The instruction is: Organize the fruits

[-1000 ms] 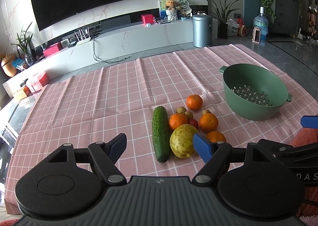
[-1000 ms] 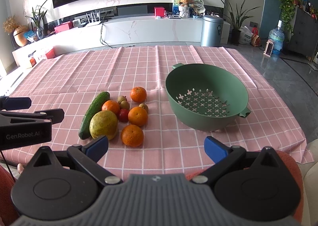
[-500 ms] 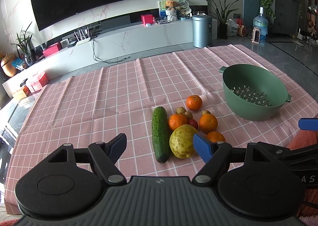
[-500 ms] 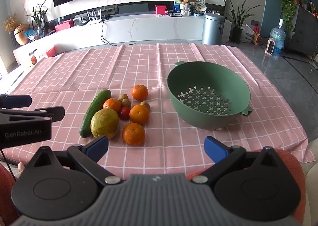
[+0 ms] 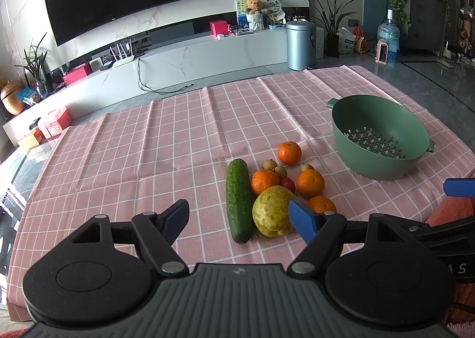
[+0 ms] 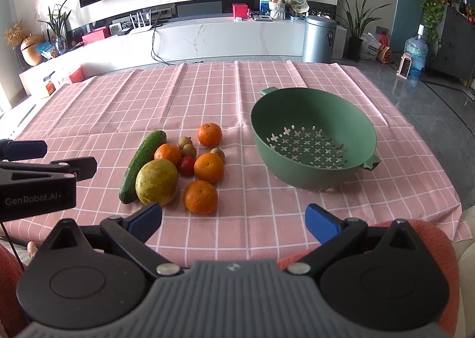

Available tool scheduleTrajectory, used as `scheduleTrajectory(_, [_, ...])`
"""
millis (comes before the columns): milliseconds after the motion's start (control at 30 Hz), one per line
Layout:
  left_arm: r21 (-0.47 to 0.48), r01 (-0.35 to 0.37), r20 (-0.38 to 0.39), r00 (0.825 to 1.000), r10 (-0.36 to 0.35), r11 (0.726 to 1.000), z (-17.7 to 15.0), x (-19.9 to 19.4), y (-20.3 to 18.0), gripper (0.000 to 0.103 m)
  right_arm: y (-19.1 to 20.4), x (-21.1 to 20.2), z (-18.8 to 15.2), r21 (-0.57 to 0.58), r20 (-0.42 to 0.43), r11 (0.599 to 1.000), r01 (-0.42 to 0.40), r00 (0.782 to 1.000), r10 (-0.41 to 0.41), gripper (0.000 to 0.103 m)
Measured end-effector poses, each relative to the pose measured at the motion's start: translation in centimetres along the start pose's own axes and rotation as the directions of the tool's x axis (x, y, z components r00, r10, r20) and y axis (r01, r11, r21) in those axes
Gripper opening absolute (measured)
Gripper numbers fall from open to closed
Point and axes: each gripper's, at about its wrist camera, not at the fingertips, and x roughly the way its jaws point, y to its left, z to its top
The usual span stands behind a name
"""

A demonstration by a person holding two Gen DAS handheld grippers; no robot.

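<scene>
The pink checked tablecloth [image 6: 207, 94] lies bare across its whole far half and along its left edge, so there is wide room to pass there. Toward the near edge the fruit cluster blocks the middle: the cucumber [image 6: 142, 165] walls its left side, touching the big yellow-green fruit [image 6: 156, 181], with oranges [image 6: 200, 197] and small fruits packed close, leaving hardly any gaps between them. A clear lane of cloth runs between the cluster and the green colander [image 6: 314, 142], which fills the right side. The colander seems to stand slightly tilted, though the fisheye makes that uncertain. A strip of cloth stays free along the near edge.
</scene>
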Motion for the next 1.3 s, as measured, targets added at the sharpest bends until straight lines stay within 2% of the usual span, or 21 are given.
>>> scheduleTrajectory(567, [0.007,0.004,-0.004,1.000,-0.004,1.000,-0.4,0.1,-0.3,0.090,-0.1,0.6,0.1,0.007,-0.009,1.000,-0.003,1.000,0.003,0.098])
scheduleTrajectory(700, [0.019,0.018,-0.013,1.000,-0.017,1.000,0.0,0.8,0.1,0.089,-0.3,1.4,-0.1,0.014,-0.004,0.999,-0.033,0.999,0.033,0.098])
scheduleTrajectory(833, [0.008,0.050,-0.036,0.998,-0.049,0.999,0.4,1.7,0.8,0.081,-0.3,2.5,-0.1,0.042,0.005,0.994,-0.106,0.994,0.105,0.097])
scheduleTrajectory(900, [-0.002,0.065,-0.075,0.995,-0.065,0.998,0.6,2.4,1.2,0.076,0.3,3.2,0.1,0.030,-0.002,0.990,-0.139,0.990,0.139,0.088])
scheduleTrajectory(933, [-0.004,0.076,-0.091,0.993,-0.076,0.997,0.7,2.8,1.3,0.070,0.5,3.6,0.2,0.023,-0.006,0.987,-0.158,0.987,0.158,0.086])
scheduleTrajectory(1033, [-0.011,0.108,-0.139,0.984,-0.109,0.994,0.8,4.0,1.7,0.062,1.5,4.8,0.5,0.006,-0.018,0.978,-0.209,0.978,0.209,0.082])
scheduleTrajectory(1100, [-0.005,0.104,-0.165,0.981,-0.104,0.995,0.9,4.8,1.9,0.056,2.2,5.7,0.8,-0.016,-0.028,0.973,-0.231,0.973,0.230,0.074])
scheduleTrajectory(1167, [-0.023,0.116,-0.191,0.974,-0.119,0.993,0.9,5.7,2.3,0.054,2.8,6.7,1.1,-0.034,-0.040,0.969,-0.245,0.969,0.244,0.070])
scheduleTrajectory(1300, [-0.095,0.139,-0.220,0.963,-0.157,0.986,1.0,7.0,3.7,0.052,3.6,8.5,1.5,-0.046,-0.061,0.964,-0.261,0.964,0.258,0.068])
